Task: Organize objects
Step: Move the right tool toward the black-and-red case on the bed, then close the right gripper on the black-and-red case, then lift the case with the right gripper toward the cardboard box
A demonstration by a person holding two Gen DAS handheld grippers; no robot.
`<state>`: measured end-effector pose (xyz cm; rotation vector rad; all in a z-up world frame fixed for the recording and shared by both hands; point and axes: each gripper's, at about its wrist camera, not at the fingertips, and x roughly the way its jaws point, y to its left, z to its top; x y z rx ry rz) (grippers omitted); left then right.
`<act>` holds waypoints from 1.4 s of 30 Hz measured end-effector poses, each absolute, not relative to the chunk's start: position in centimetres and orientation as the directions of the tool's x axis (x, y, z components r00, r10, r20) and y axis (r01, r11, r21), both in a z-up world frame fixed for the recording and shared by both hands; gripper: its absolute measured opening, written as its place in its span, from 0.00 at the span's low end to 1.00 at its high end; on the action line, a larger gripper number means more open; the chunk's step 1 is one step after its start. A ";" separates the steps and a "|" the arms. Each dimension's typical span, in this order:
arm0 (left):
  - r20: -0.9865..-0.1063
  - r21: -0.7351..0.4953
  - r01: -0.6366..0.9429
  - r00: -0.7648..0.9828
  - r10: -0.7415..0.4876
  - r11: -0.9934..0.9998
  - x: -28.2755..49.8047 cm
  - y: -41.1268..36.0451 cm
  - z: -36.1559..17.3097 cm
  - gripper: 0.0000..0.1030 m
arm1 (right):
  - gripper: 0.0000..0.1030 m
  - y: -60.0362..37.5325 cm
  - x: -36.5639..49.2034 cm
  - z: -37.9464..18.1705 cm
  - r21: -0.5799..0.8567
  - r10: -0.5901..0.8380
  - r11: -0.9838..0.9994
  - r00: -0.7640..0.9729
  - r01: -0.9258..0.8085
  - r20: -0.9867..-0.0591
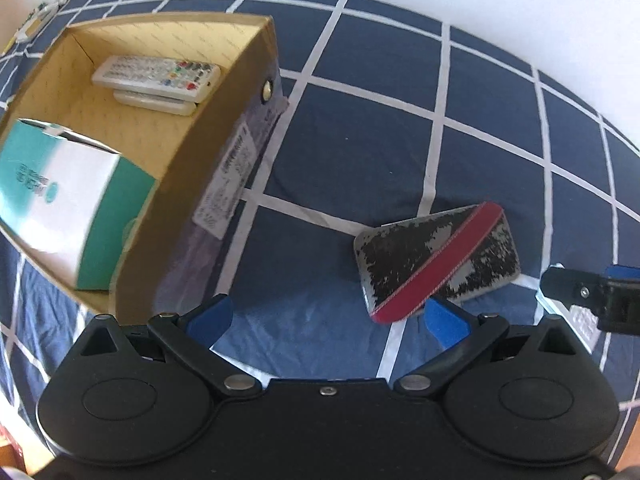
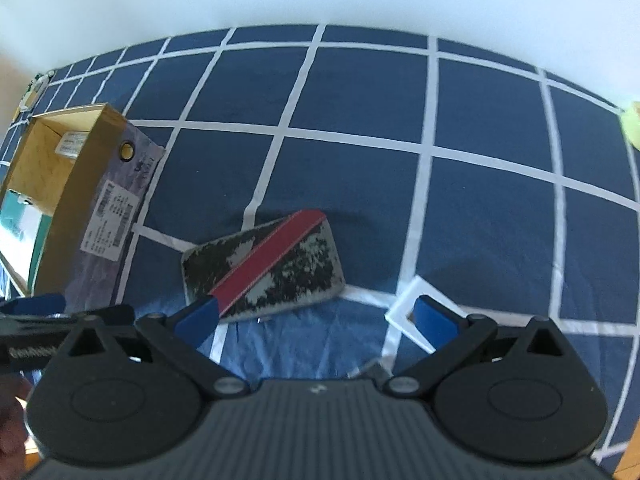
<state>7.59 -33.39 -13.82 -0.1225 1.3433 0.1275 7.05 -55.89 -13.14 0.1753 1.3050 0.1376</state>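
Note:
A worn black-and-silver case with a red diagonal band (image 1: 436,256) (image 2: 264,266) lies flat on the blue checked bedsheet. To its left stands an open cardboard box (image 1: 256,56) (image 2: 80,184) holding two white remotes (image 1: 158,74) and a teal-and-white carton (image 1: 68,200). My left gripper (image 1: 326,320) is open, low over the sheet between box and case, its right finger by the case's near corner. My right gripper (image 2: 316,320) is open too, its left finger at the case's near edge, a white square frame (image 2: 416,308) behind its right finger.
The bedsheet (image 2: 360,160) spreads wide beyond the case, up to a white wall. Small items lie at the bed's far left corner (image 1: 36,20). A yellow-green object (image 2: 632,124) sits at the right edge. The right gripper's tip (image 1: 592,292) shows in the left wrist view.

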 end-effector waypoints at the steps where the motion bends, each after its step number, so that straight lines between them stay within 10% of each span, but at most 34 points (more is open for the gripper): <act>1: -0.977 -0.014 -0.168 0.211 0.022 0.986 7.9 -33.5 -14.3 1.00 | 1.00 -55.8 7.6 -13.6 0.206 0.202 0.978 0.255 -0.008 -0.946; 42: -0.976 -0.209 -0.249 0.121 -0.184 0.946 11.3 -36.0 -21.9 0.80 | 0.77 -51.7 13.5 -21.6 0.248 0.260 0.959 0.072 -0.136 -0.963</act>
